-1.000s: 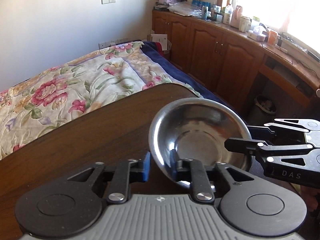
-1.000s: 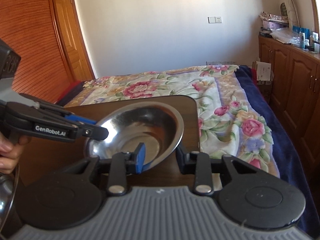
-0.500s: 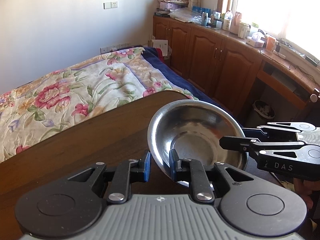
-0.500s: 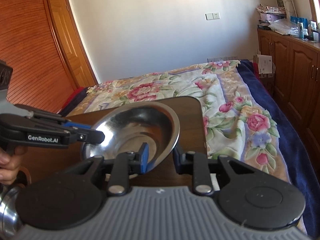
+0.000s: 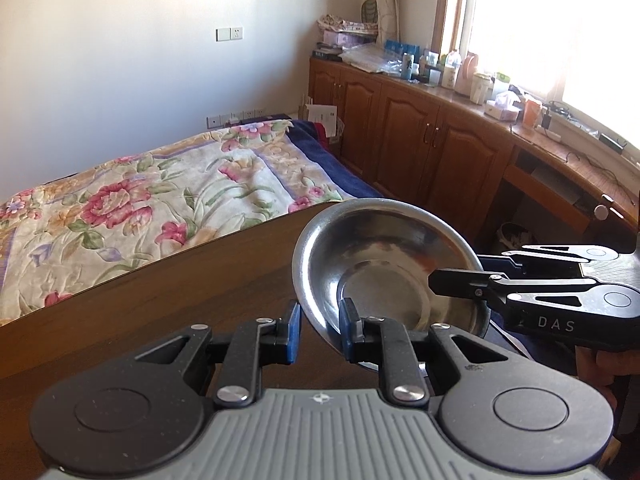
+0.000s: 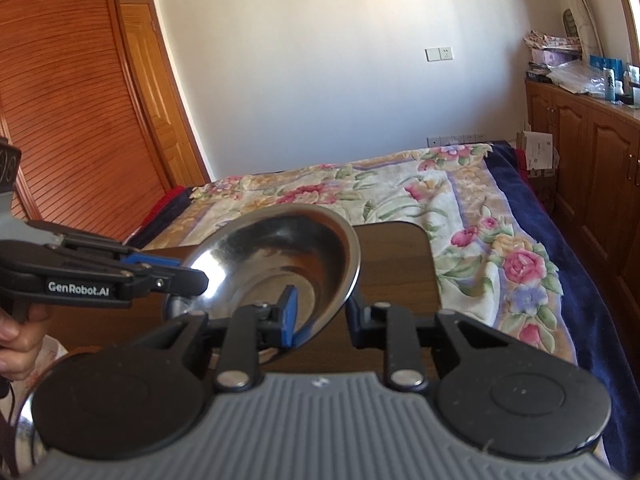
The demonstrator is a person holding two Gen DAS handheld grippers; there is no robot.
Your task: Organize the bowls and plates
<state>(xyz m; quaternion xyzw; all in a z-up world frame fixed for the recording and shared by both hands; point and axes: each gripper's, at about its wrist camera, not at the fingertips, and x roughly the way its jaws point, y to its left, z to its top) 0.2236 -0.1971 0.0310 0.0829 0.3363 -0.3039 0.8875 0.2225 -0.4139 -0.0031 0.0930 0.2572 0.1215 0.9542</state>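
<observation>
A stainless steel bowl (image 5: 384,264) hangs tilted above a dark wooden table (image 5: 168,300), pinched from both sides at its rim. In the left wrist view, the left gripper (image 5: 320,330) has its fingers partly open with the bowl's near rim passing between them; the right-hand pad sits against the bowl's inner wall, while whether the left-hand pad touches the outside is unclear. The right gripper (image 5: 456,276) reaches in from the right, its fingertip lying over the bowl's far edge. In the right wrist view, the same bowl (image 6: 280,256) is raised on a slant, its rim running between the right gripper's fingers; the blue pad (image 6: 289,316) rests inside the bowl and the other finger stands clear of the outside. A further piece of shiny metalware (image 6: 24,428) shows at the lower left corner. Beyond the table lies a bed with a floral bedspread (image 6: 400,196); wooden cabinets (image 5: 424,148) line the window wall.
</observation>
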